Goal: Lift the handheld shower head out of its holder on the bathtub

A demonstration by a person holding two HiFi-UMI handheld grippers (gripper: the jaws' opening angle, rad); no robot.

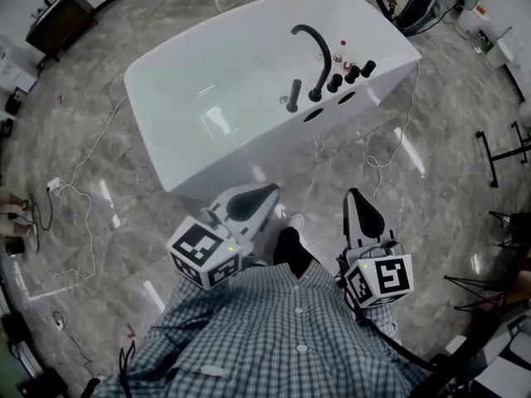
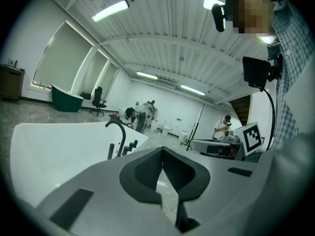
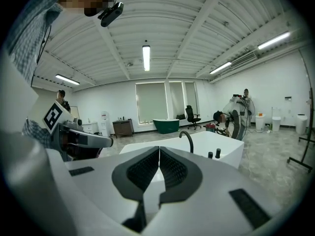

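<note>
A white bathtub [image 1: 216, 98] stands on the grey floor ahead of me. On its right-hand rim a black handheld shower head [image 1: 294, 94] stands upright in its holder, next to a curved black spout [image 1: 315, 56] and three black knobs [image 1: 352, 73]. My left gripper [image 1: 270, 191] and right gripper [image 1: 353, 194] are both shut and empty, held short of the tub's near end. The left gripper view shows its jaws [image 2: 162, 149] closed, with the shower head [image 2: 110, 151] and the spout [image 2: 118, 131] beyond. The right gripper [image 3: 159, 149] faces the spout [image 3: 187, 139]; the shower head is hidden there.
Cables [image 1: 79, 193] trail over the floor left of the tub, and another cable [image 1: 390, 152] runs on its right. Black tripod stands [image 1: 502, 148] are at the right edge. A dark cabinet [image 1: 58, 19] is far left. People work in the background [image 2: 134, 116].
</note>
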